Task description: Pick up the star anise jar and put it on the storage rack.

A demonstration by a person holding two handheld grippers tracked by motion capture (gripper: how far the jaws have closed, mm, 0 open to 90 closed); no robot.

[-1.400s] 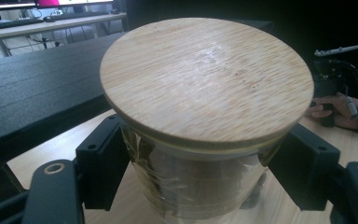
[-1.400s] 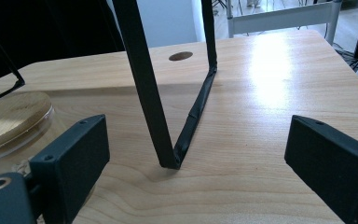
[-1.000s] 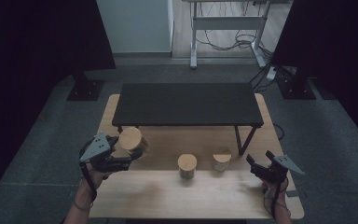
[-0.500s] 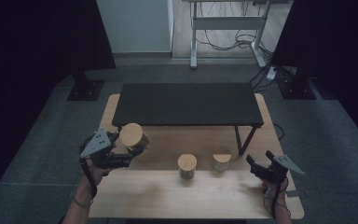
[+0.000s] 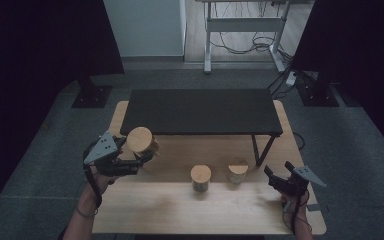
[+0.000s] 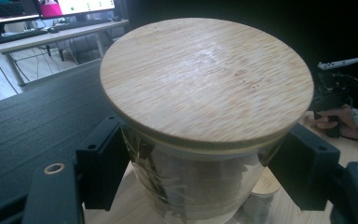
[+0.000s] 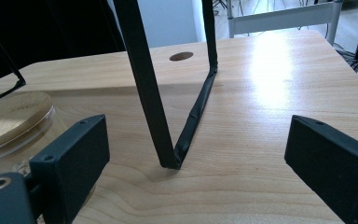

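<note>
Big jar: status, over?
Left gripper shut on big jar, lifted off table. Right gripper open, idle near table edge. Black shelf just ahead of jar; two small jars stand clear.

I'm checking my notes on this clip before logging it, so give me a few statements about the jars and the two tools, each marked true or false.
1. The left tool is shut on a large jar with a bamboo lid. True.
2. The right tool holds a small jar. False: its jaws stand open with nothing between them.
3. Two smaller jars, middle jar and right jar, stand on the wooden table. True.
4. The large jar rests on the black shelf. False: it is held in front of the shelf's left end.
</note>
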